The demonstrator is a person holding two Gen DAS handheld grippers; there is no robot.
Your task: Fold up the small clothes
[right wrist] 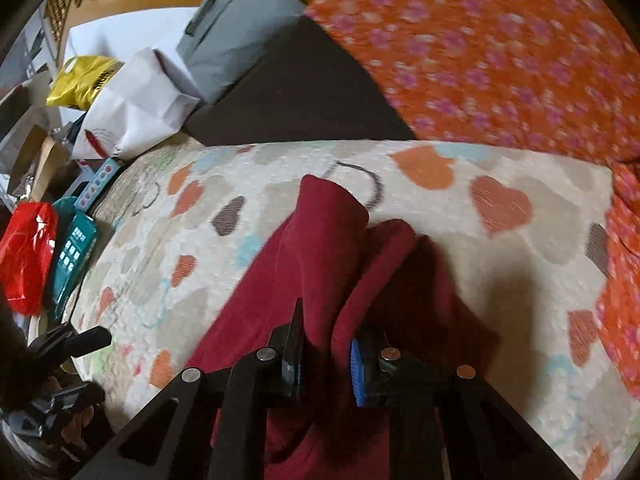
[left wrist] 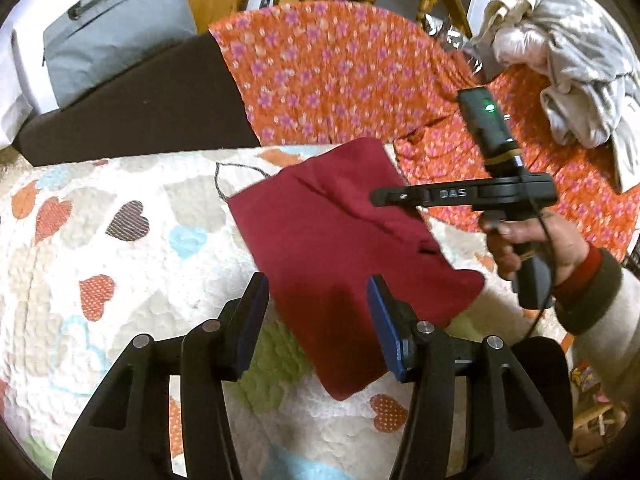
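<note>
Red cloth [right wrist: 320, 264] edge hidden inside right gripper [right wrist: 326, 354]

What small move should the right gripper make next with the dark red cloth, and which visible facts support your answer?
Probably carry the pinched fold across and lay it flat. The right gripper is shut on a raised ridge of the dark red cloth, which lies on the heart-patterned quilt. The left gripper is open above the cloth's near edge, gripping nothing, so it could pin that edge.
</note>
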